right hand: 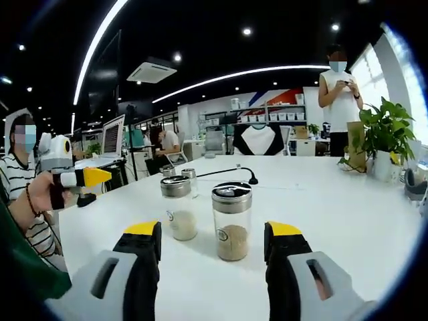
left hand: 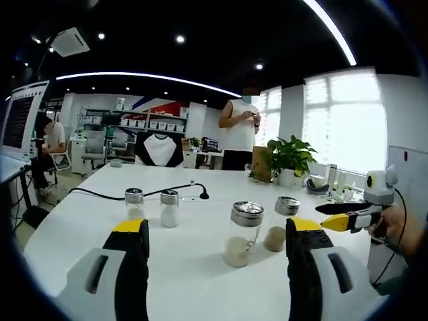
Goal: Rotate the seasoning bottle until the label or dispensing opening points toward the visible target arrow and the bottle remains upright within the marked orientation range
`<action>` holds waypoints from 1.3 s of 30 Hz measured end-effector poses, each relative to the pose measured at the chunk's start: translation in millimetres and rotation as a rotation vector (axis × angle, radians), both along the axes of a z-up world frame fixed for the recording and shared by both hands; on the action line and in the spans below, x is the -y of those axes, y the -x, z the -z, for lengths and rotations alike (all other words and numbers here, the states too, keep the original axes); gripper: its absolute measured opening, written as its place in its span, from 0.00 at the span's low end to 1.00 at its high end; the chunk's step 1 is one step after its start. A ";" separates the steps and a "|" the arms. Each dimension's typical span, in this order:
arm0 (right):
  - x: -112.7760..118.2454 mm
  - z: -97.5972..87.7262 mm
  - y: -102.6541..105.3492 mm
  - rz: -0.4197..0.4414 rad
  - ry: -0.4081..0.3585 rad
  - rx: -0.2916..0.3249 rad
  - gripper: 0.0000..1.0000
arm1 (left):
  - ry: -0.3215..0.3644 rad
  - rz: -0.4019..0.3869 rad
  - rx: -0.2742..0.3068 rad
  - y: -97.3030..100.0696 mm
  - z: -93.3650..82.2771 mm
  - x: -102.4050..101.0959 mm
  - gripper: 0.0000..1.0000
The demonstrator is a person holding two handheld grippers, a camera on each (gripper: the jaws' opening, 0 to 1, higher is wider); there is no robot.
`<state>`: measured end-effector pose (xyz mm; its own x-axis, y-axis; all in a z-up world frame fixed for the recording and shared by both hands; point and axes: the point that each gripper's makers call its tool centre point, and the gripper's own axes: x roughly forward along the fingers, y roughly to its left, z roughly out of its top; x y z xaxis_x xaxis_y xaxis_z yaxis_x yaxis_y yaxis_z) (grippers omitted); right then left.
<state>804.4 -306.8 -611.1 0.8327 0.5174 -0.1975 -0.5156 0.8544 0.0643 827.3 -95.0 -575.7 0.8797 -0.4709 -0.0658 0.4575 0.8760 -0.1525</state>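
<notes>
Two glass seasoning bottles with metal lids stand upright on the white table (left hand: 207,287). One holds pale powder (left hand: 242,234) (right hand: 179,208), the other brown powder (left hand: 281,225) (right hand: 231,222). My left gripper (left hand: 217,227) is open, its yellow-tipped jaws wide apart, with the pale bottle a little ahead, inside its right jaw. My right gripper (right hand: 214,233) is open too, and the brown bottle stands just beyond its jaws, between them, untouched. The right gripper (left hand: 344,217) also reaches in from the right in the left gripper view; the left gripper (right hand: 80,177) shows at the left of the right gripper view.
Two smaller shakers (left hand: 134,200) (left hand: 169,208) stand farther back, near a black cable and plug (left hand: 200,194). A potted plant (left hand: 289,159) and small items sit at the table's far side. One person stands behind the table (left hand: 239,130); another sits at a desk (left hand: 48,144).
</notes>
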 end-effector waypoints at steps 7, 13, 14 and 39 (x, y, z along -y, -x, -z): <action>5.4 -3.6 1.3 0.016 -0.005 0.015 0.63 | 0.009 -0.001 0.015 -20.1 -7.4 -2.7 0.88; 10.2 -3.0 4.2 0.028 -0.012 0.009 0.62 | 0.023 0.013 0.014 -44.0 -9.4 5.5 0.86; 10.6 -3.0 4.4 0.029 -0.013 0.009 0.62 | 0.023 0.014 0.012 -45.2 -9.2 6.2 0.86; 16.7 -17.4 10.8 0.050 -0.025 0.035 0.60 | -0.074 -0.028 -0.090 -133.9 42.1 22.3 0.84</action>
<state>793.7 -323.5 -593.6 0.8638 0.4793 -0.1552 -0.4745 0.8775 0.0690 961.2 -117.3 -617.8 0.8816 -0.4368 -0.1790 0.4197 0.8988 -0.1261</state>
